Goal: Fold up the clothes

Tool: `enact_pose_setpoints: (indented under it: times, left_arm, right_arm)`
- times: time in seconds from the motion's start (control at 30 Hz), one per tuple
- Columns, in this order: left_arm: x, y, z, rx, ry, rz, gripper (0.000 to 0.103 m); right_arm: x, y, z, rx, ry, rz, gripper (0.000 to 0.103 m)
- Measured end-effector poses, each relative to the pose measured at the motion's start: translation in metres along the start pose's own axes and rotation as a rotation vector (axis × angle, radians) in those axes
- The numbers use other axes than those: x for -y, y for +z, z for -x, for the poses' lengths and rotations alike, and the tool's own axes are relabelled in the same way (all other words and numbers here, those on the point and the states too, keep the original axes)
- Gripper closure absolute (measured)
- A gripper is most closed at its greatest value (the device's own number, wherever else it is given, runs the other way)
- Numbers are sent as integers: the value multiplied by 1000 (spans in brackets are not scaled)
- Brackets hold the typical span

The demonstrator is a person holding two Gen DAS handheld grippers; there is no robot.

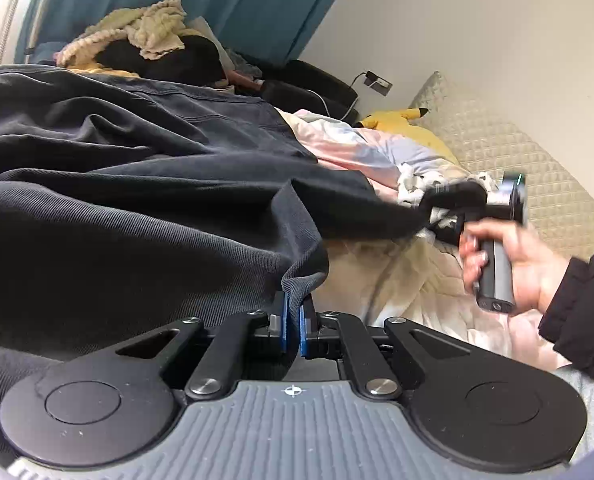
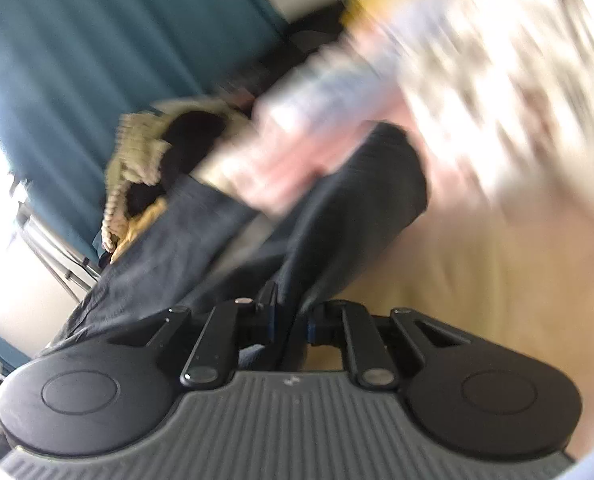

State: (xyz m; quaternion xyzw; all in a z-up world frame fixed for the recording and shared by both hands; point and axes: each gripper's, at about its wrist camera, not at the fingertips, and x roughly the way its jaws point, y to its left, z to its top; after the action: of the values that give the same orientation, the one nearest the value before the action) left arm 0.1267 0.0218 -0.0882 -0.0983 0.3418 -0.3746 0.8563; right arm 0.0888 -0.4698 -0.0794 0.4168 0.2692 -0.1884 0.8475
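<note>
Right wrist view is smeared w/ motion blur, esp. the pale patterned bedding (image 2: 477, 92) top right, can't make out the print. Dark garment (image 2: 337, 216) runs under the gripper body, so its near end is hidden. In left wrist view the person's sleeve (image 1: 581, 312) is cut off at the right edge, and their hand (image 1: 513, 264) is blurry too.

Even, soft daylight was seen across the left wrist view, with the dark garment (image 1: 137, 184) sharply rendered down to its ribbed weave. Motion blur was confined there to the person's hand (image 1: 509, 264). The right wrist view was smeared throughout; the patterned bedding (image 2: 477, 92) was washed out to near white, and glare was admitted at the left edge. Fisheye bending and dark corner vignetting were present in both.
</note>
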Motion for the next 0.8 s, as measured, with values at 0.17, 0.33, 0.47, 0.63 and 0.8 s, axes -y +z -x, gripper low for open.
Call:
enact_pose_setpoints:
  times: [0.17, 0.33, 0.47, 0.63, 0.8]
  left_arm:
    - [6, 2, 0, -2, 52, -23, 96]
    - [2, 3, -5, -10, 87, -11, 96]
    - [-5, 4, -14, -10, 121, 11, 95]
    - [-6, 6, -24, -34, 168, -4, 50]
    - [8, 3, -25, -10, 126, -107, 37]
  right_arm:
    - [38, -2, 0, -7, 30, -161, 58]
    - [56, 3, 3, 91, -42, -200, 45]
    - [86, 13, 3, 192, -46, -305, 46]
    - [83, 17, 7, 274, -26, -302, 92]
    - [50, 23, 23, 379, 49, -117, 96]
